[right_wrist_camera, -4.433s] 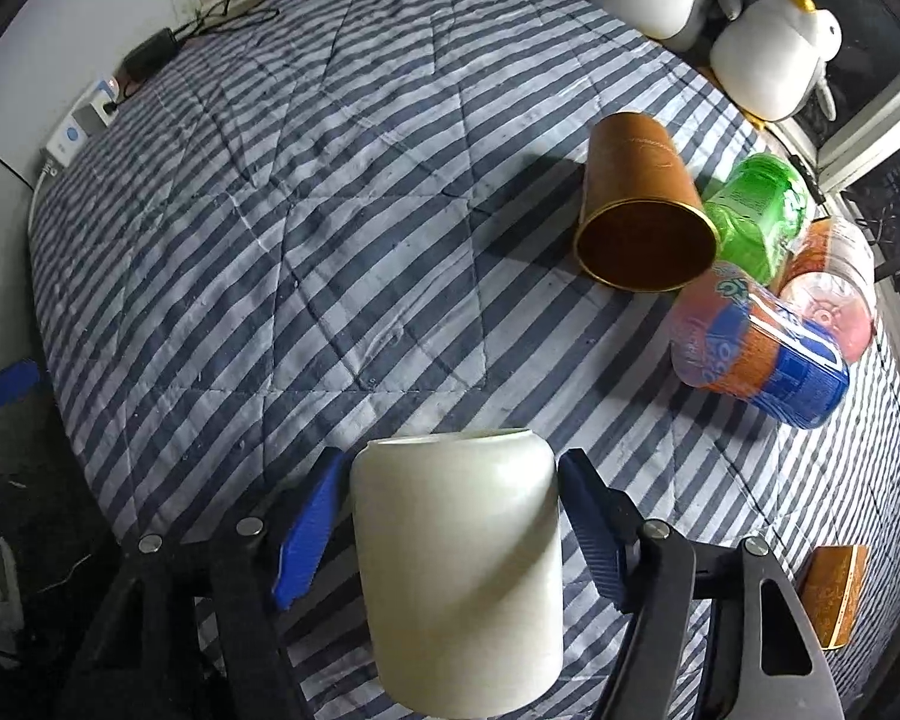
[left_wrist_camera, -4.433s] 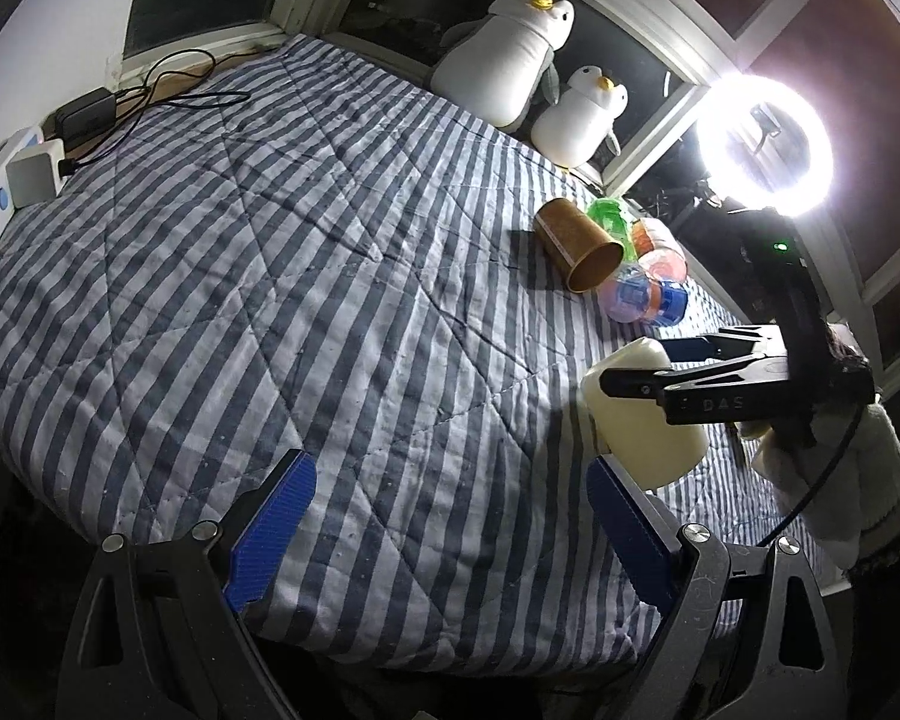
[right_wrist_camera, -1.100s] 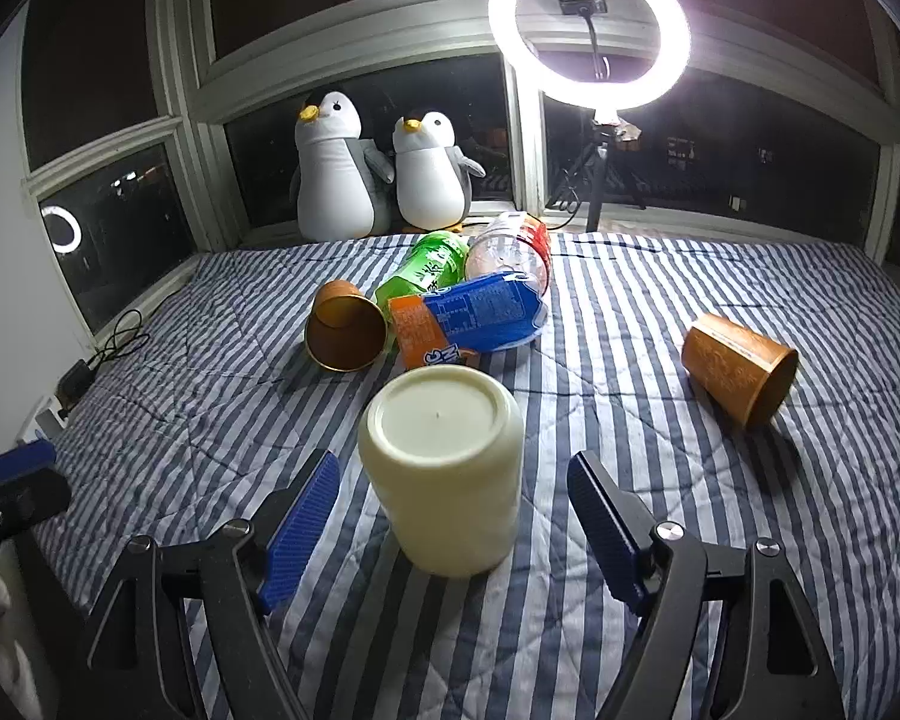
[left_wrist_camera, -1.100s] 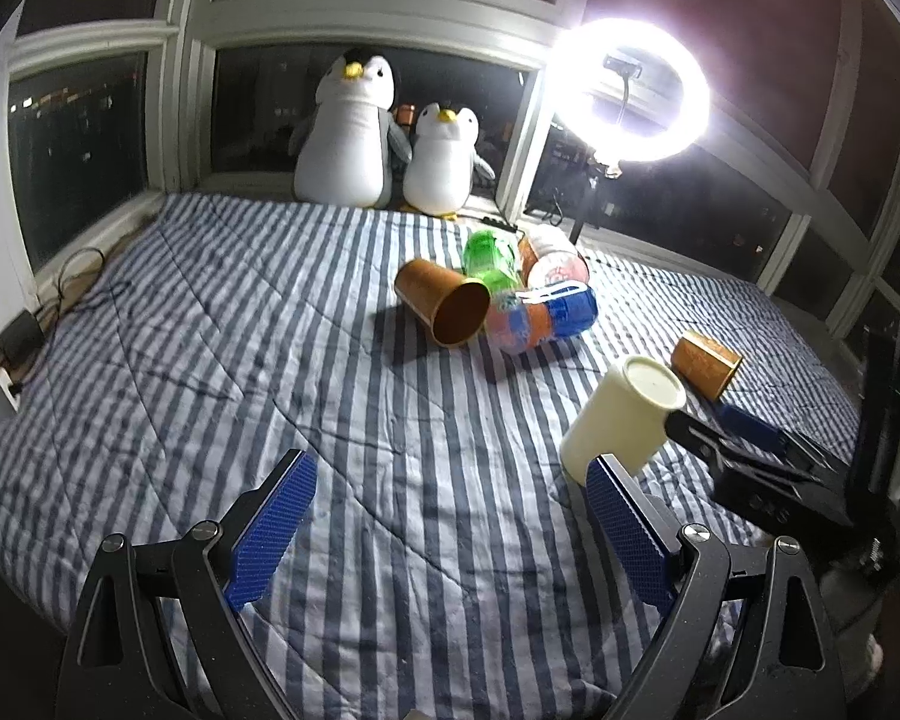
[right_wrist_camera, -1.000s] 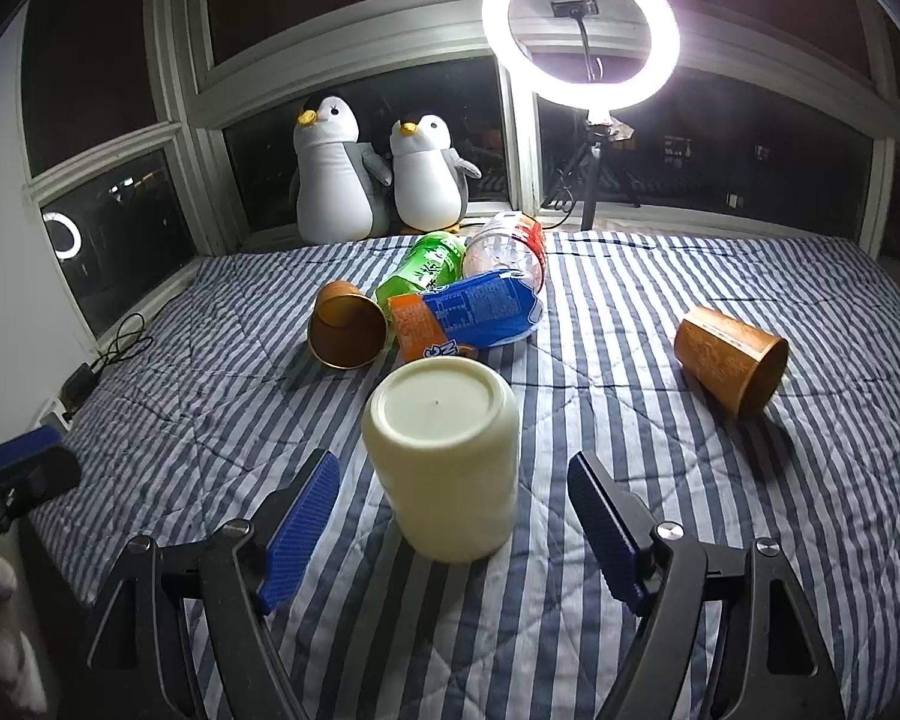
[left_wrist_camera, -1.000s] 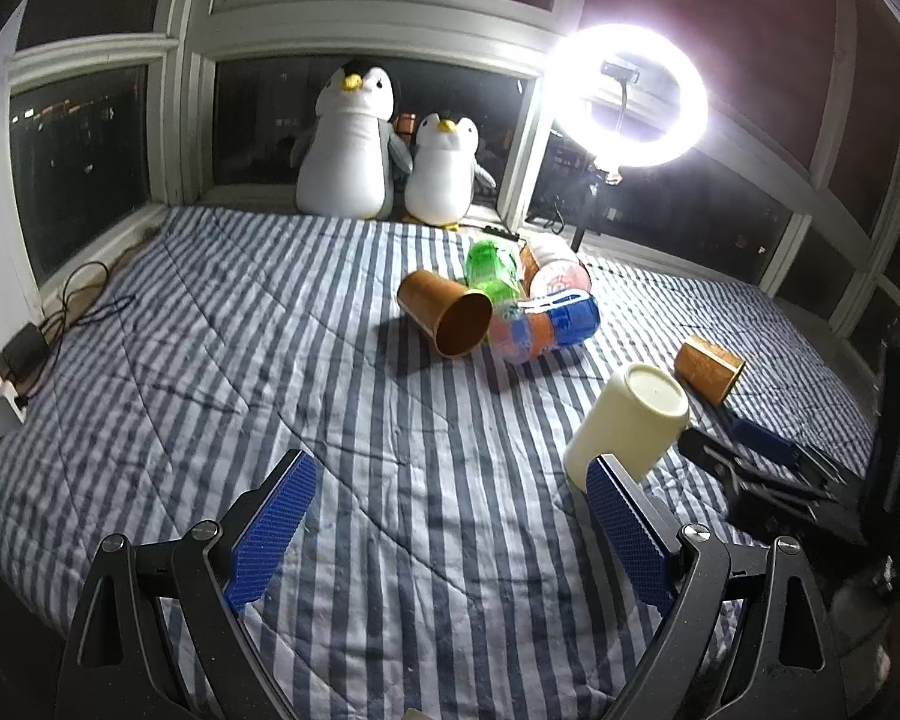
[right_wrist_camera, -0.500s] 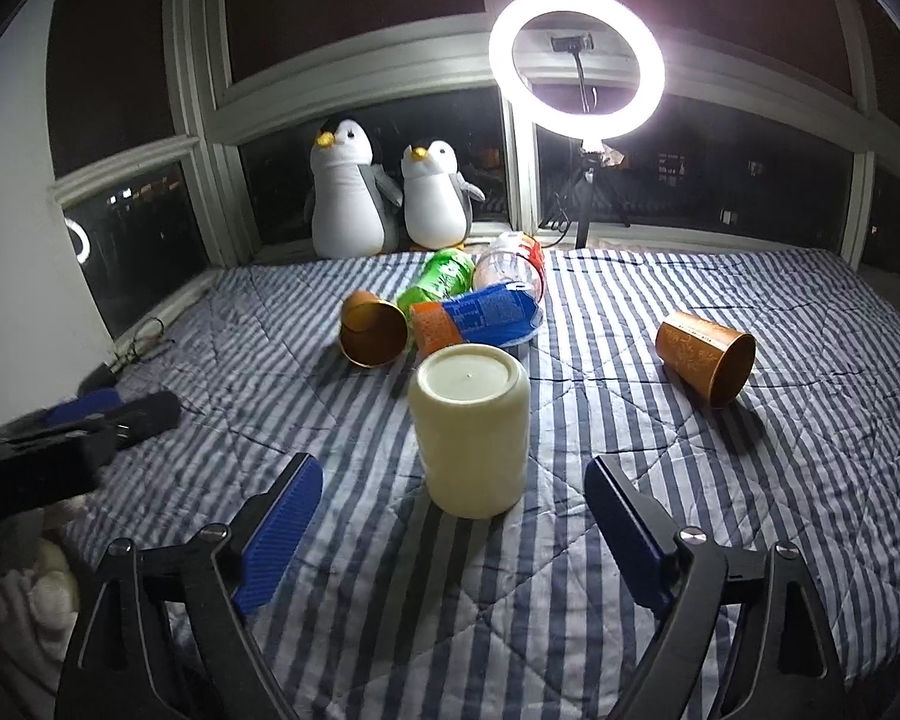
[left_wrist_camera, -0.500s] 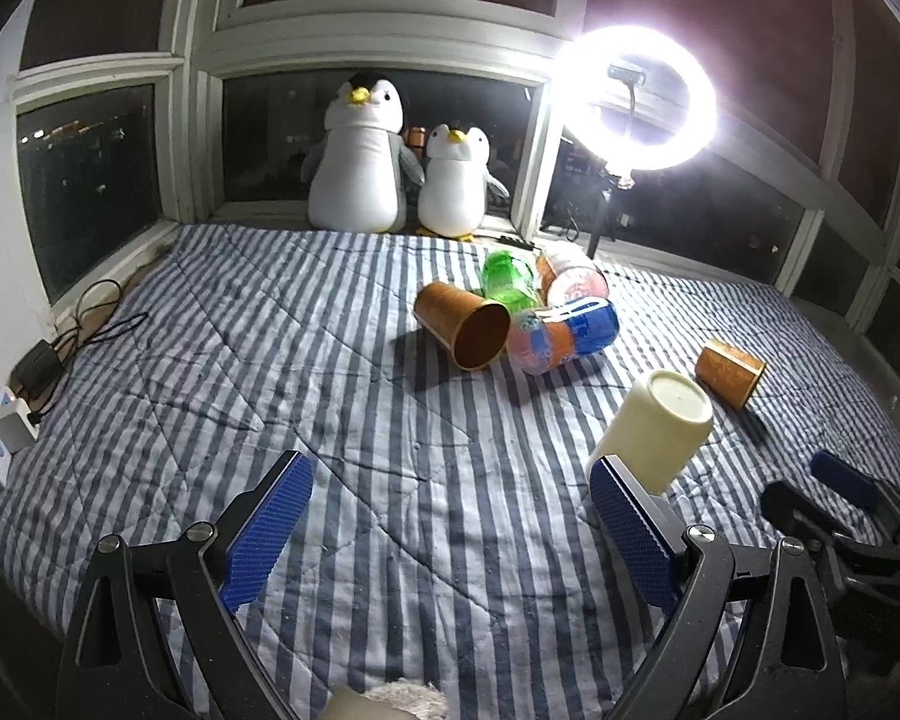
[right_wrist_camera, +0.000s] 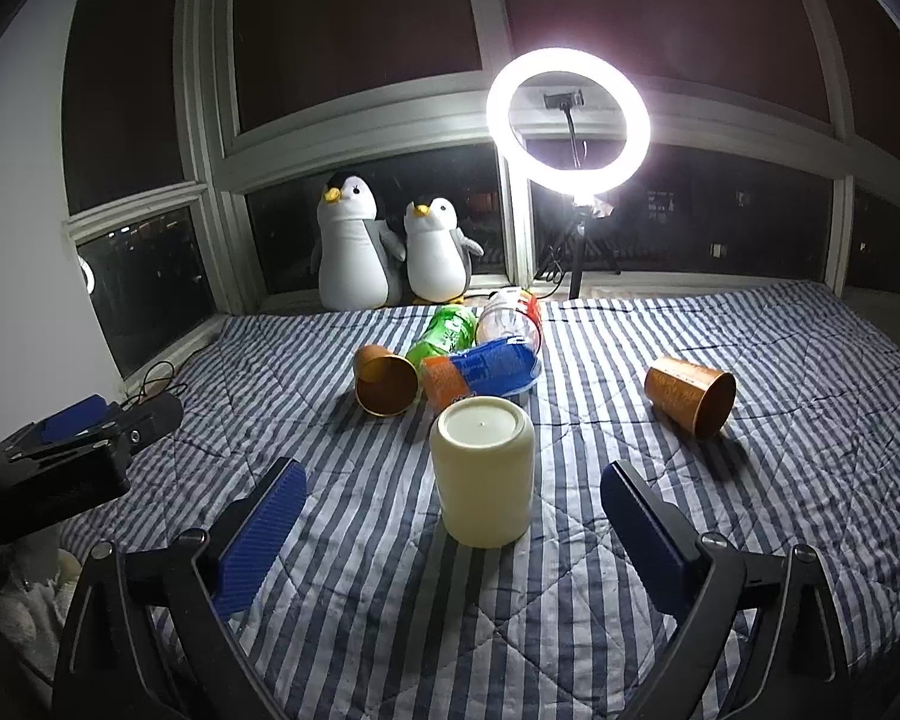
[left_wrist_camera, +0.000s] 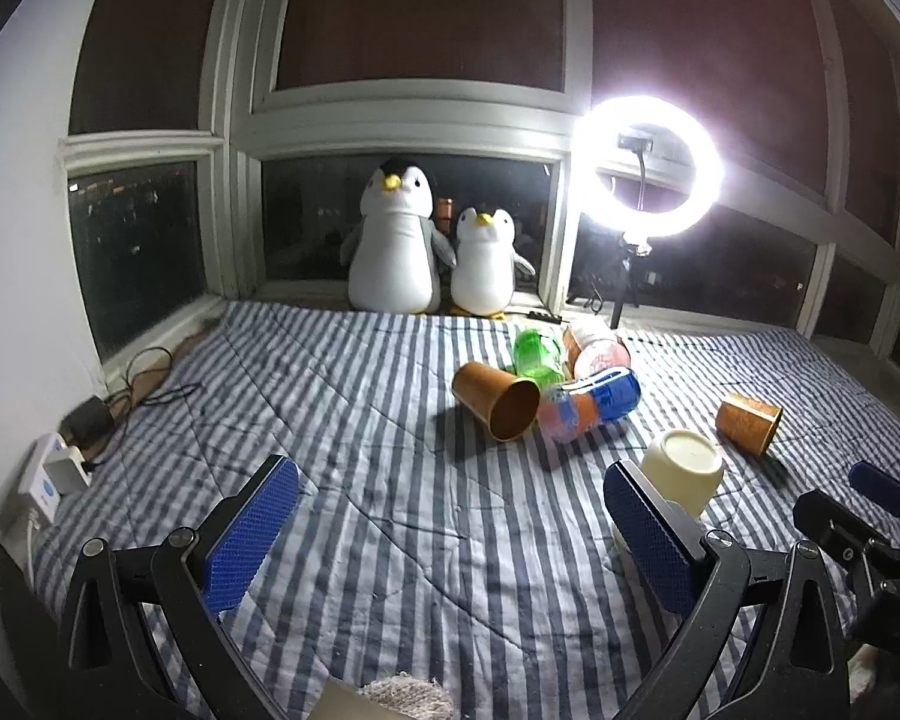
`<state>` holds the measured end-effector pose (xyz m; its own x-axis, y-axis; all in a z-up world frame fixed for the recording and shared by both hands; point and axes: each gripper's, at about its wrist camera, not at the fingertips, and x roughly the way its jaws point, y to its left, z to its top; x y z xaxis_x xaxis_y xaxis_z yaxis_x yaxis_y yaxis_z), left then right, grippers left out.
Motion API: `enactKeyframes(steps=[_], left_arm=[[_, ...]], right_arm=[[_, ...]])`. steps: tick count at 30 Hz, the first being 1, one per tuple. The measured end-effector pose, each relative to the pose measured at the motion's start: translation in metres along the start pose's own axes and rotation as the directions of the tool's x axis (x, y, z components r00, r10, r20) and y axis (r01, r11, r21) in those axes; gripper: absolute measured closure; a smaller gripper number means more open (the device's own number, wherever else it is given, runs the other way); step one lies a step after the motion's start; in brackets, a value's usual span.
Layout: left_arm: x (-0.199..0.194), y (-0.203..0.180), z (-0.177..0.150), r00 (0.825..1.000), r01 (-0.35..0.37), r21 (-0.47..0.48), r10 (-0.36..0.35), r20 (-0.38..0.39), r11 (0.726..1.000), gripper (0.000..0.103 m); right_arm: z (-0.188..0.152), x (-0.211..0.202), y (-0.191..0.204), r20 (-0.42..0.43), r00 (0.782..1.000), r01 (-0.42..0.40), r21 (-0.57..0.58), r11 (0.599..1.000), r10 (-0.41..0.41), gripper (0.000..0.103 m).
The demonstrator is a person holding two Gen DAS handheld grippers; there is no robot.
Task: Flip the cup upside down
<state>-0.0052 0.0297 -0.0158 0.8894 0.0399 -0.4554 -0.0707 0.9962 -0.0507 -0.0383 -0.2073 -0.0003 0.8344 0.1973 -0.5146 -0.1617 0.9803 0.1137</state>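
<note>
Since the earlier frames the right gripper (right_wrist_camera: 450, 516) has let go of the cream cup (right_wrist_camera: 483, 471) and backed off; its jaws now stand wide apart, empty, either side of the cup without touching. The cup stands upside down, base uppermost, on the striped bed cover (right_wrist_camera: 780, 498), near the middle toward the near edge.

The left gripper (left_wrist_camera: 450, 525) is likewise spread wide and holds nothing; its right finger (left_wrist_camera: 651, 543) hides the cup's lower rim in the left wrist view.

Behind the cup lie a copper cup (right_wrist_camera: 385, 387) on its side, a blue-and-orange bottle (right_wrist_camera: 486, 375), a green bottle (right_wrist_camera: 444, 330) and a clear bottle (right_wrist_camera: 510, 315), clustered and touching. A second copper cup (right_wrist_camera: 690, 396) lies apart toward the right edge. Two penguin toys (right_wrist_camera: 354, 252) and a ring light (right_wrist_camera: 569, 120) stand at the far edge. Bottle labels are illegible.
</note>
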Motion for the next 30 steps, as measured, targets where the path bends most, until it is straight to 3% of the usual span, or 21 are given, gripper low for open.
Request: enactKeyframes(steps=[9,30], left_arm=[[-0.006,0.001,0.0,1.0,-0.011,0.001,0.011,0.023,1.0,0.0],[-0.014,-0.008,0.004,0.999,0.005,0.03,-0.007,0.041,1.0,0.0]], right_arm=[[0.001,-0.008,0.0,0.047,0.999,0.027,0.002,1.0,-0.027,0.002],[-0.001,-0.009,-0.005,0.044,0.999,0.028,0.02,0.999,-0.029,0.002]])
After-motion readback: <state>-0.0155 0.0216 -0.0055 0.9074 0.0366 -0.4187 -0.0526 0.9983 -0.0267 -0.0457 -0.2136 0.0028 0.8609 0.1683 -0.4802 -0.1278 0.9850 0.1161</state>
